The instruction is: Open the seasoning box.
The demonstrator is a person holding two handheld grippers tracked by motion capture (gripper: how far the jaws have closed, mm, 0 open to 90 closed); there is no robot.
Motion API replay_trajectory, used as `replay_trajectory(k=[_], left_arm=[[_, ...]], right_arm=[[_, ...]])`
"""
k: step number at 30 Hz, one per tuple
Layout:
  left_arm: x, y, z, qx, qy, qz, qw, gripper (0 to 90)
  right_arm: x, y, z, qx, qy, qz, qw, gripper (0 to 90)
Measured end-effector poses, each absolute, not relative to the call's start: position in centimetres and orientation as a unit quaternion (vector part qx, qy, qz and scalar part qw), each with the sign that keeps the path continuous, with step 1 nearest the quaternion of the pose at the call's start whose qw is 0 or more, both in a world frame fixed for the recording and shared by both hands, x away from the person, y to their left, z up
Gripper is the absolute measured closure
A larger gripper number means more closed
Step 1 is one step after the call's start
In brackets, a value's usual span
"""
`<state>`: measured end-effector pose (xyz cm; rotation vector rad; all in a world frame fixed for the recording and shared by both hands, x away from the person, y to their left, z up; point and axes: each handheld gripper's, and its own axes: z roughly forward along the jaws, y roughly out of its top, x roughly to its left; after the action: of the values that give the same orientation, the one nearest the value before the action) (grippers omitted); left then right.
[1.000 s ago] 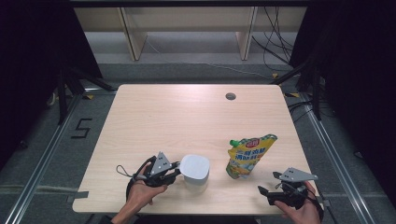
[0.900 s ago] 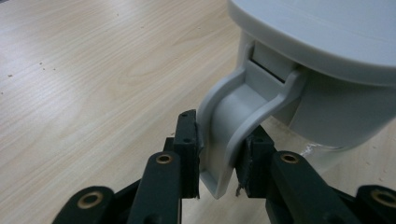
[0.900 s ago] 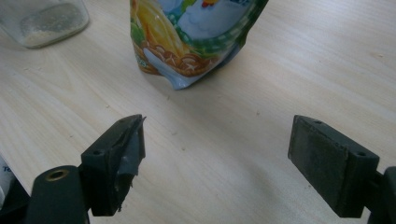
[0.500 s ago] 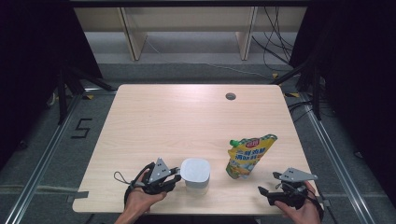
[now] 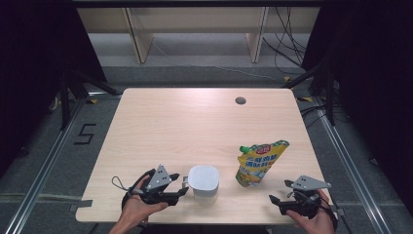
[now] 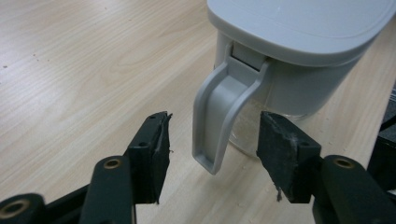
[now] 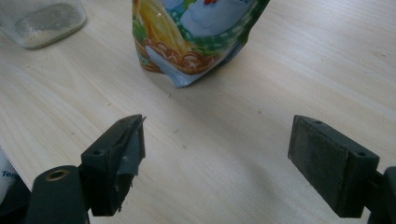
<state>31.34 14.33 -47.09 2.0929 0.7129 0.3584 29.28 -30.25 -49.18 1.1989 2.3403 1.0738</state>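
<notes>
Jug [image 5: 203,181] with grey lid, standing upright near the table's [image 5: 195,122] six o'clock edge, handle [image 6: 219,121] pointing toward nine o'clock at the left gripper [image 5: 181,191]. Handle sitting between that gripper's black jaws, which have just been opening; pads [image 6: 156,154] now apart and clear of the plastic on both sides, nothing pressed. Judged from this: jug set down and let go, or a grip on the handle not yet taken; cannot tell which. Clear lower body with a little pale powder at the bottom, seen in the right gripper view [image 7: 42,21]. Yellow and green pouch [image 5: 259,163] with a green cap, leaning at about three o'clock of the jug, near but not touching. Right gripper [image 5: 275,202] low at the table's five o'clock corner, jaws wide apart over bare wood, holding nothing, pouch just ahead of it. Likely left to do: take up the pouch, open the jug, pour; lid shut as yet, pouch untouched and capped
</notes>
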Motion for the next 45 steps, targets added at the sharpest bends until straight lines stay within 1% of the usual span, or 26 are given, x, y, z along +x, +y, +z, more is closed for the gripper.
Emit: replay_trajectory(k=[1,2,3,5,7,9,11,12,13,14,16,17,18,19,20,21,22,23,24,26,33,36,38,40,41,45], left_arm=[[31.3,14.5,-47.0,0.840,0.286,0.144,0.438,42.4],[31.2,14.6,-46.9,0.836,0.290,0.142,0.443,41.5],[31.2,14.8,-46.7,0.838,0.287,0.134,0.443,40.9],[31.2,14.8,-46.5,0.836,0.285,0.138,0.449,39.8],[30.9,14.9,-46.1,0.828,0.294,0.133,0.459,40.6],[30.8,14.9,-45.8,0.828,0.293,0.133,0.459,43.3],[30.7,14.9,-45.3,0.828,0.278,0.128,0.469,49.5],[30.7,14.9,-45.2,0.827,0.275,0.137,0.470,52.7],[30.7,15.0,-45.0,0.828,0.272,0.139,0.471,56.7],[30.7,15.1,-44.9,0.826,0.270,0.140,0.475,61.2],[30.5,15.2,-44.7,0.818,0.271,0.159,0.481,73.2],[30.5,15.2,-44.5,0.816,0.268,0.165,0.485,77.7],[30.5,15.3,-44.2,0.816,0.259,0.171,0.487,80.9],[30.4,15.3,-44.1,0.812,0.266,0.168,0.492,83.3],[30.4,15.3,-43.9,0.814,0.261,0.167,0.491,84.9],[30.3,15.1,-43.7,0.811,0.263,0.167,0.495,86.2],[30.3,15.0,-43.6,0.810,0.264,0.163,0.498,87.3],[30.3,15.0,-43.6,0.810,0.264,0.163,0.498,88.0],[30.5,14.7,-43.3,0.809,0.260,0.158,0.504,88.6],[30.6,14.4,-43.1,0.809,0.265,0.153,0.502,88.8],[31.4,12.9,-42.5,0.814,0.258,0.140,0.501,88.9],[31.6,12.4,-42.7,0.814,0.261,0.138,0.499,88.9],[31.8,12.5,-42.9,0.815,0.262,0.136,0.499,88.9],[31.9,12.7,-42.9,0.817,0.259,0.134,0.498,88.9],[31.7,12.7,-42.9,0.813,0.268,0.135,0.499,88.9],[31.7,12.8,-43.0,0.811,0.269,0.136,0.501,88.9]], right_arm=[[29.3,-30.3,-49.2,0.413,0.816,0.373,0.153,19.7],[29.6,-30.4,-49.3,0.393,0.821,0.379,0.168,19.8],[29.5,-30.3,-49.1,0.398,0.820,0.377,0.165,19.8],[29.4,-30.3,-49.1,0.399,0.820,0.376,0.164,19.8],[29.4,-30.1,-49.1,0.402,0.818,0.380,0.161,19.0],[29.5,-30.2,-49.1,0.392,0.821,0.379,0.170,18.9],[29.4,-30.0,-49.0,0.392,0.820,0.383,0.164,18.2],[29.4,-30.0,-49.0,0.392,0.820,0.383,0.165,18.2],[29.3,-29.9,-49.0,0.396,0.819,0.385,0.156,18.2],[29.2,-29.7,-49.0,0.400,0.816,0.384,0.163,18.1],[29.3,-29.7,-48.8,0.389,0.821,0.384,0.166,17.7],[29.2,-29.6,-48.8,0.391,0.819,0.386,0.167,17.6],[29.2,-29.5,-48.8,0.389,0.820,0.385,0.169,17.5],[29.3,-29.5,-48.8,0.384,0.820,0.388,0.171,17.6],[29.1,-29.3,-48.8,0.392,0.819,0.387,0.162,18.1],[29.3,-29.3,-48.9,0.378,0.825,0.386,0.165,18.7],[29.1,-29.1,-48.9,0.388,0.821,0.386,0.160,18.8],[29.3,-29.1,-49.0,0.374,0.826,0.387,0.165,18.8],[29.4,-29.0,-49.0,0.373,0.828,0.390,0.155,19.0],[29.3,-29.0,-48.9,0.376,0.826,0.388,0.160,19.3],[29.2,-28.9,-48.8,0.363,0.829,0.395,0.160,23.2],[29.2,-28.9,-48.8,0.361,0.830,0.392,0.168,24.9],[29.3,-28.9,-48.8,0.357,0.831,0.394,0.162,24.9],[29.2,-28.8,-48.7,0.359,0.827,0.399,0.168,23.8],[29.2,-28.7,-48.7,0.358,0.827,0.402,0.163,23.4],[29.0,-28.4,-48.6,0.365,0.823,0.403,0.164,21.7]])
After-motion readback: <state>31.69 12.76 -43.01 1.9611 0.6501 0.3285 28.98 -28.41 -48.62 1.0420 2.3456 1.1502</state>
